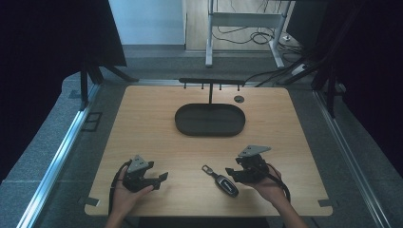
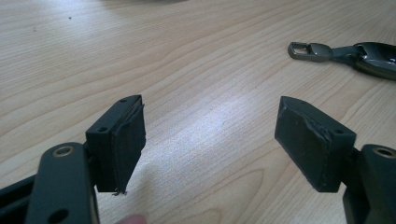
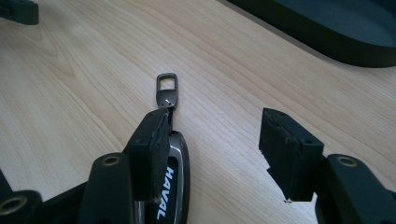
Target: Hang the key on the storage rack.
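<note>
A black car key fob with a silver trim and a metal loop lies on the wooden table near the front edge. My right gripper is low over it and open. In the right gripper view the fob lies just inside the left jaw, partly covered by it, while the right jaw stands well apart from it. My left gripper rests at the front left, open with bare wood between its jaws. The fob appears at the upper right of the left gripper view.
A black oval tray sits at the table's middle back, with a black bar of hooks standing behind it. A round cable hole is beside the tray. A jaw of the left gripper shows at the right gripper view's top left.
</note>
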